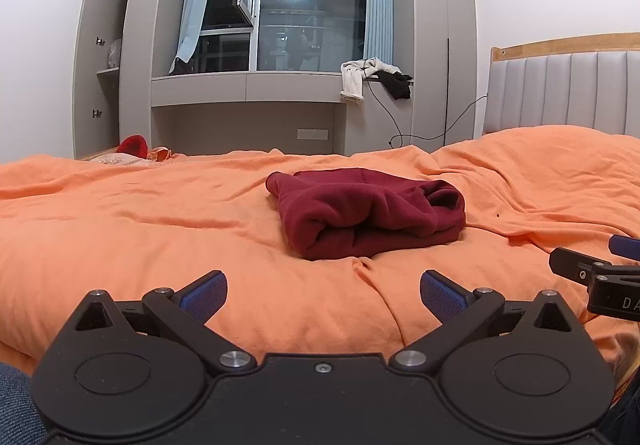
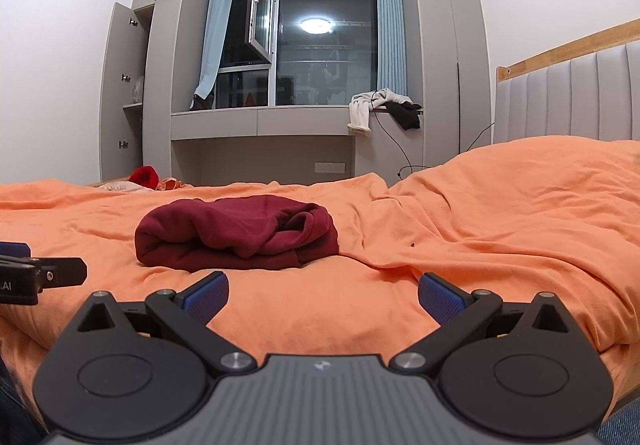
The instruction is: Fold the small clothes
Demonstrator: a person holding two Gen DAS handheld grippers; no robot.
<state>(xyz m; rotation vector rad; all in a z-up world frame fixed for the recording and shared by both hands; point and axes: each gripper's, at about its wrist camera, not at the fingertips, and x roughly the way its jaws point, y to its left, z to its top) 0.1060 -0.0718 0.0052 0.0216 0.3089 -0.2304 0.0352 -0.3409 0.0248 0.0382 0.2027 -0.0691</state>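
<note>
A dark red garment [image 1: 366, 211] lies folded in a thick bundle on the orange bed cover [image 1: 140, 245]. In the right wrist view the same garment [image 2: 236, 233] sits left of centre. My left gripper [image 1: 323, 295] is open, its blue pads [image 1: 206, 295] wide apart with nothing between them, just short of the garment's near edge. My right gripper [image 2: 323, 295] is also open and holds nothing, to the right of the garment and nearer than it. Each gripper shows at the edge of the other's view.
The orange bed cover [image 2: 500, 213] is wrinkled and humps up toward the grey padded headboard [image 2: 568, 97] on the right. A red item [image 1: 134, 145] lies at the bed's far left edge. Clothes [image 1: 374, 75] hang off the window ledge beyond, near an open cupboard door [image 1: 94, 57].
</note>
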